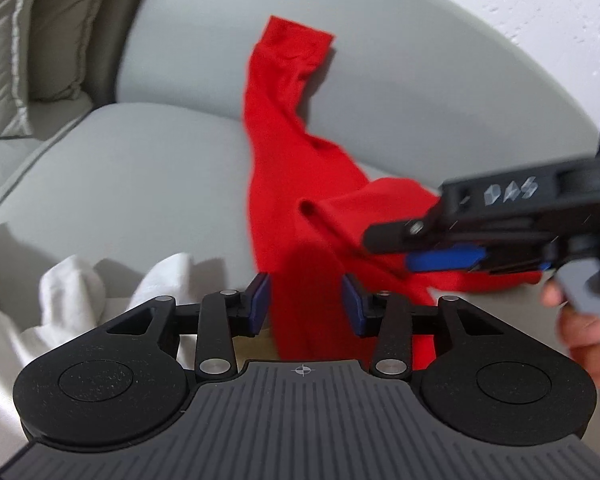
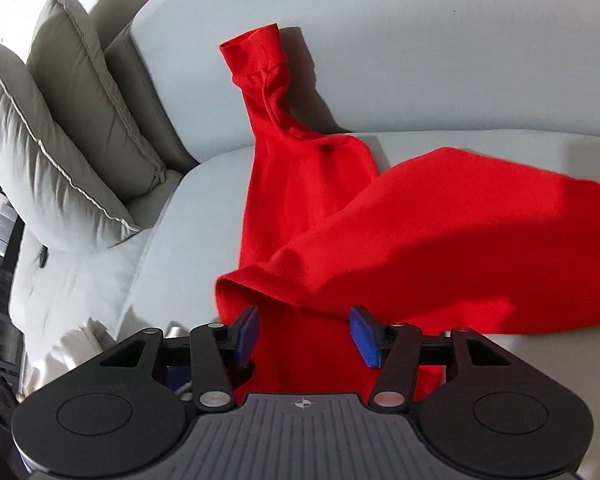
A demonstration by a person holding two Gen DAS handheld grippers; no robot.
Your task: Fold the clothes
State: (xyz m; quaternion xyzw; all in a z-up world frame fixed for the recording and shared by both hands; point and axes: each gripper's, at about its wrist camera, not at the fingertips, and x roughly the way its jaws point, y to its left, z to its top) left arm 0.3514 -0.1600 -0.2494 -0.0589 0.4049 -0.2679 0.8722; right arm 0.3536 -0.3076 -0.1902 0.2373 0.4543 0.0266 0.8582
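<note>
A soft, matte red garment point(image 2: 300, 184) lies crumpled on a smooth pale-grey sofa point(image 2: 420, 60). One tube-shaped sleeve runs lengthwise up the backrest, cuff uppermost; the wider body spreads over the seat. The left claw point(image 1: 306, 306) and right claw point(image 2: 306, 334) both stand spread, red cloth between their blue pads but unpinched. Piped cushions point(image 2: 60, 140) lean at left.

You're in a home living room: a pale grey sofa point(image 2: 420, 60) with loose cushions point(image 2: 60, 140) stands against a white textured wall point(image 1: 540, 0).
</note>
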